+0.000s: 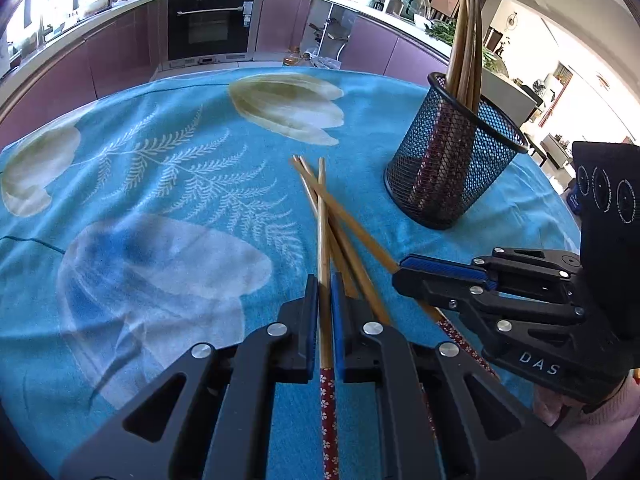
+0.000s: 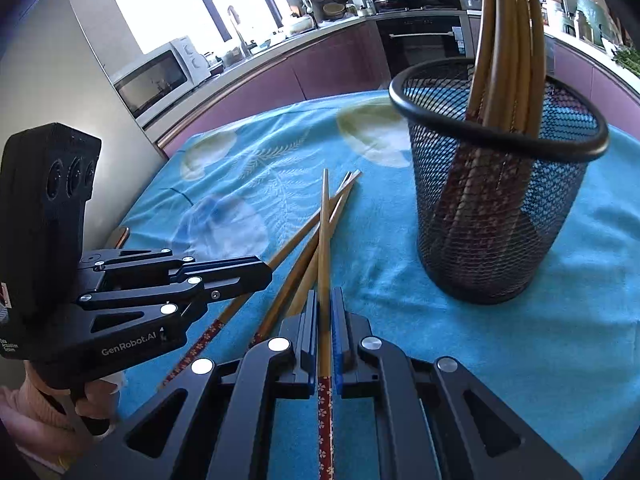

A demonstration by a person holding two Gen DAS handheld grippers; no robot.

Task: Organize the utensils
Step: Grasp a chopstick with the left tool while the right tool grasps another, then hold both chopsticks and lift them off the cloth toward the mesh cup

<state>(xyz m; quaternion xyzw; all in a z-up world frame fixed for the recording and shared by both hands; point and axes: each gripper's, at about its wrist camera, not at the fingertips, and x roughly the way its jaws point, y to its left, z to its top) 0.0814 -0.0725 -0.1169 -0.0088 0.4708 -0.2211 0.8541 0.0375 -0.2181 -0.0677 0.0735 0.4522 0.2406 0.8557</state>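
1. Left gripper (image 1: pixel 325 280): blue-padded jaws narrowed onto one bamboo chopstick with a red floral handle (image 1: pixel 324 240), pads touching both sides, shaft running forward between them.
2. Right gripper (image 2: pixel 325 294): jaws likewise clamped on a single red-handled bamboo chopstick (image 2: pixel 325 240); seen just right of the left one in the left wrist view.
3. Just beyond: loose pile of bamboo chopsticks (image 1: pixel 344 220) crossed on the turquoise floral tablecloth (image 1: pixel 160 152), tips pointing away.
4. Farther right: black wire-mesh cup (image 1: pixel 452 164), upright on the cloth, with several chopsticks (image 1: pixel 466 40) standing inside, leaning.
5. Far: purple kitchen cabinets (image 1: pixel 120 52), built-in oven (image 1: pixel 211 26).
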